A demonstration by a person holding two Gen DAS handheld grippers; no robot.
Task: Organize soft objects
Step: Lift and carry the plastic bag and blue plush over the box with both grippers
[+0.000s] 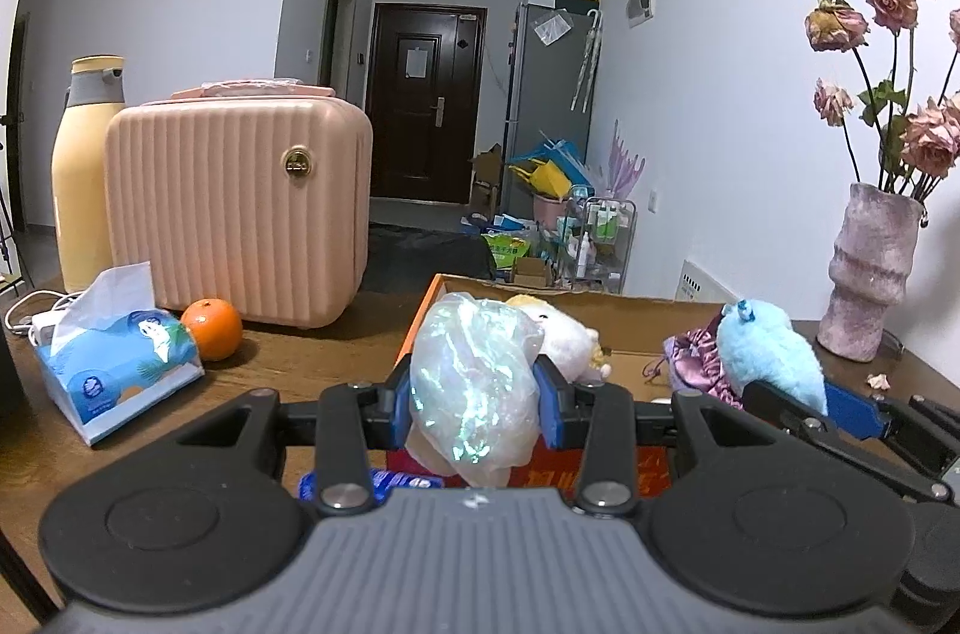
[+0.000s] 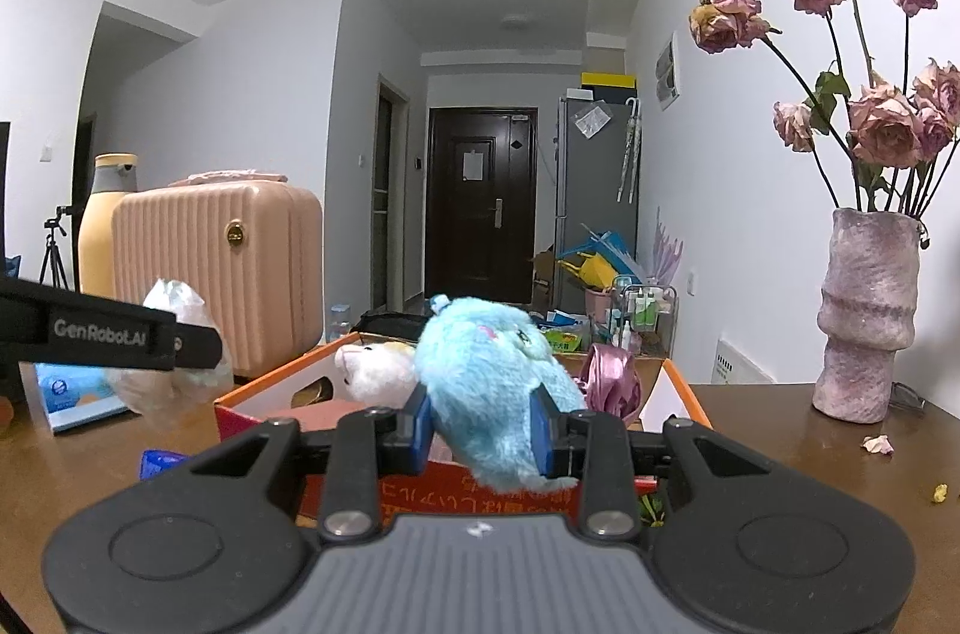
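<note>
My left gripper (image 1: pixel 477 403) is shut on a translucent, shimmering soft bag (image 1: pixel 474 382), held above the near left corner of an orange cardboard box (image 1: pixel 420 316). My right gripper (image 2: pixel 483 421) is shut on a blue plush toy (image 2: pixel 492 382), held over the box's (image 2: pixel 264 388) near edge. The blue plush (image 1: pixel 768 352) and the right gripper (image 1: pixel 840 409) also show at the right of the left wrist view. Inside the box lie a white plush (image 1: pixel 567 334) and a shiny pink-purple fabric piece (image 1: pixel 699 358). In the right wrist view the shimmering bag (image 2: pixel 174 352) sits partly behind the left gripper's arm.
On the wooden table (image 1: pixel 288 364) stand a pink ribbed case (image 1: pixel 240 208), a yellow bottle (image 1: pixel 81 166), a tissue pack (image 1: pixel 120 370), an orange (image 1: pixel 211 329) and a vase (image 2: pixel 864 316) of dried roses at the right. A blue wrapper (image 2: pixel 157 461) lies before the box.
</note>
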